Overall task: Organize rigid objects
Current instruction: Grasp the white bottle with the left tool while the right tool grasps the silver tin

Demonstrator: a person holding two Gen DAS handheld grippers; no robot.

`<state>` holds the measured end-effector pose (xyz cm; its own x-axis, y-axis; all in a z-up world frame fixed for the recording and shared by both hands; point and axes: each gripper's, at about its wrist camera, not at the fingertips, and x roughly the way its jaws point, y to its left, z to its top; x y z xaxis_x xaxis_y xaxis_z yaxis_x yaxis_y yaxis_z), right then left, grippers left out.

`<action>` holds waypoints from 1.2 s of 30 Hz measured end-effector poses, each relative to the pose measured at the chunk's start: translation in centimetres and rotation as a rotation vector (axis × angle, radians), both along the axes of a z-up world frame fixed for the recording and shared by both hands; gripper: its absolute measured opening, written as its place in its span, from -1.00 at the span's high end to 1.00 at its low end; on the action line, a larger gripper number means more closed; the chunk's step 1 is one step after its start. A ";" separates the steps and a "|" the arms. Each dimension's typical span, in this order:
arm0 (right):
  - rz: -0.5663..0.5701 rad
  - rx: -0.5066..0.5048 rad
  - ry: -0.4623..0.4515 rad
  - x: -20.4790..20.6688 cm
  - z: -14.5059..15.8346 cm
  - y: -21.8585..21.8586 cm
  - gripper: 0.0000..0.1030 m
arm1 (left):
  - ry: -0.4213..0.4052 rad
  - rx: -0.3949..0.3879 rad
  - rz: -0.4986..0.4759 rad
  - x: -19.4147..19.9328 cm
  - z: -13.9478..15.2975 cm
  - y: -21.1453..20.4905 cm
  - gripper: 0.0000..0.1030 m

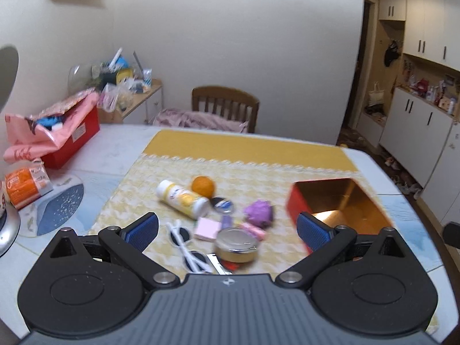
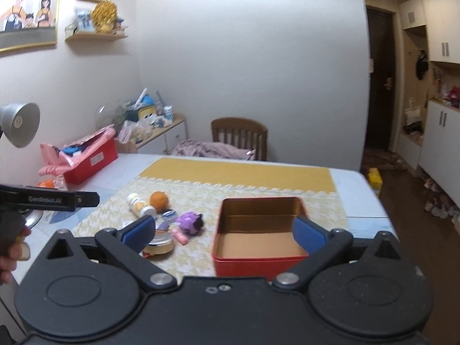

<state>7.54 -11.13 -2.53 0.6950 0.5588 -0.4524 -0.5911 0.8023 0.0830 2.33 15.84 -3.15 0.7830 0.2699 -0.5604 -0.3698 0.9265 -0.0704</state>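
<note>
Evidently both grippers' fingers (image 1: 143, 229) wide apart, empty.

Home dining room, family poster (image 2: 27, 8), wooden chair (image 2: 239, 136), hallway cupboards (image 1: 425, 86)

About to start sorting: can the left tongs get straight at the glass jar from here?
Probably yes. The left tongs are open and hold nothing, and the glass jar lies between their fingers' line of approach, with only the sunglasses and pink block close beside it.
</note>
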 end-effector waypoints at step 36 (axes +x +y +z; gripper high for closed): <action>0.154 -0.290 0.280 9.0 -11.5 23.3 -0.74 | 0.305 -0.198 0.152 19.3 -11.5 19.5 -0.99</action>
